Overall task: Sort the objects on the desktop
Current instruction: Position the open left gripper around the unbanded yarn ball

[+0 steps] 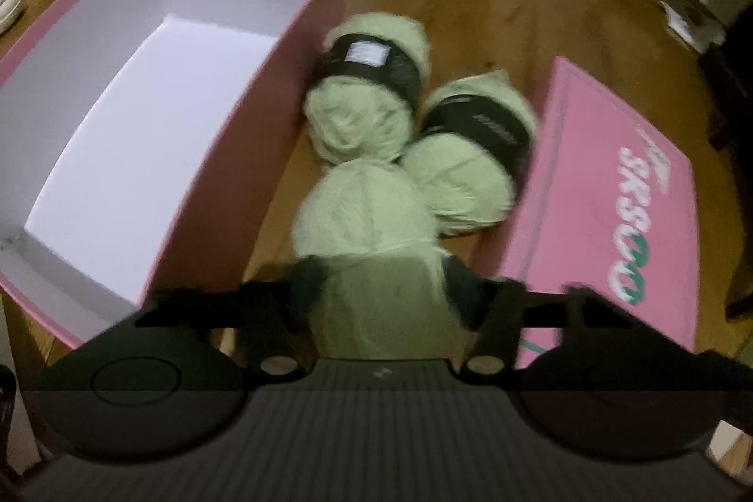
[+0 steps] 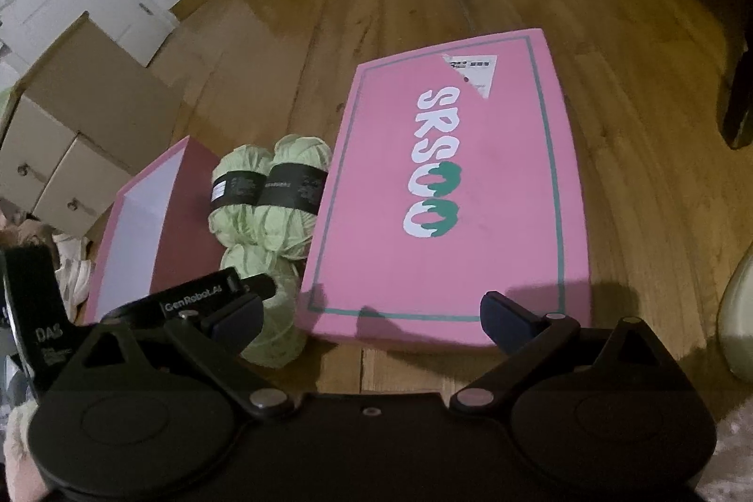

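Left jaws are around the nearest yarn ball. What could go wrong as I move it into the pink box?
1. The held yarn ball touches the two banded skeins behind it; lifting may drag them.
2. The pink box wall stands close on the left; a low swing could hit it.
3. A loose strand crosses the ball and might catch the left gripper. The right gripper hangs open over the lid, clear.

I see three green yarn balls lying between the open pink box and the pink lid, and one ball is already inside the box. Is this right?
Not quite. The left wrist view shows the pink box holding nothing. The three yarn balls lie between it and the pink lid; the nearest yarn ball sits between the left gripper fingers.
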`<state>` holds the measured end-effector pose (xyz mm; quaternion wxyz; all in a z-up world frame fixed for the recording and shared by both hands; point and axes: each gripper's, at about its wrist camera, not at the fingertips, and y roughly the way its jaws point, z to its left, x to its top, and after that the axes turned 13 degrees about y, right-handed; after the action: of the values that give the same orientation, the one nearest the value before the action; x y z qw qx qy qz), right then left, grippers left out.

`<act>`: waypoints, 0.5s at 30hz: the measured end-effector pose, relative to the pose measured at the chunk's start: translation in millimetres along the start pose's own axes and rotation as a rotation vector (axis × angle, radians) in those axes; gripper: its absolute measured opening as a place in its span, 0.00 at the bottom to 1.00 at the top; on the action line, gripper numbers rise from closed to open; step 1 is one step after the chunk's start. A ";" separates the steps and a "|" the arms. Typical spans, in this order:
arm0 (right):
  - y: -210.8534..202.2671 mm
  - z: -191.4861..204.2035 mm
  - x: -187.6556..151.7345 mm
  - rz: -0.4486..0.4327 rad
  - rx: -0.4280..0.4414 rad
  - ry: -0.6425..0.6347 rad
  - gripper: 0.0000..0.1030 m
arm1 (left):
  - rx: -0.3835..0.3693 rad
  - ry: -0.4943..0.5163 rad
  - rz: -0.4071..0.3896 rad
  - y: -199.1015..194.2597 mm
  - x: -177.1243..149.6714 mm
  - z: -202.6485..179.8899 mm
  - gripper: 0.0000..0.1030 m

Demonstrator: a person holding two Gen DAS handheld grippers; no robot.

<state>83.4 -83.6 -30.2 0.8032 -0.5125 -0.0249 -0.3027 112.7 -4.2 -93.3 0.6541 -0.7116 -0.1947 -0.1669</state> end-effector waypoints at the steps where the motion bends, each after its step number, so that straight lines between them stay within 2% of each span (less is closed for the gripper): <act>1: 3.1 0.2 1.5 0.001 -0.005 0.005 0.98 | -0.013 -0.009 -0.002 1.7 -1.0 3.4 0.51; 4: 15.3 6.1 3.1 -0.007 -0.057 -0.024 0.98 | -0.035 -0.013 -0.006 3.5 -2.6 8.4 0.51; 9: 30.2 22.9 -1.6 -0.029 -0.123 -0.128 0.98 | -0.058 -0.033 0.026 13.6 -3.2 11.0 0.66; 13: 35.4 33.8 -9.4 -0.015 -0.115 -0.203 0.98 | -0.078 -0.055 0.031 19.6 -7.5 13.0 0.66; 15: 37.7 36.5 -11.1 -0.014 -0.116 -0.222 0.98 | -0.077 -0.054 0.021 19.3 -8.4 12.4 0.58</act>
<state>103.5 -36.9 -47.2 0.7622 -0.5885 -0.0999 -0.2507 114.7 6.3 -115.2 0.6225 -0.7424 -0.1985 -0.1481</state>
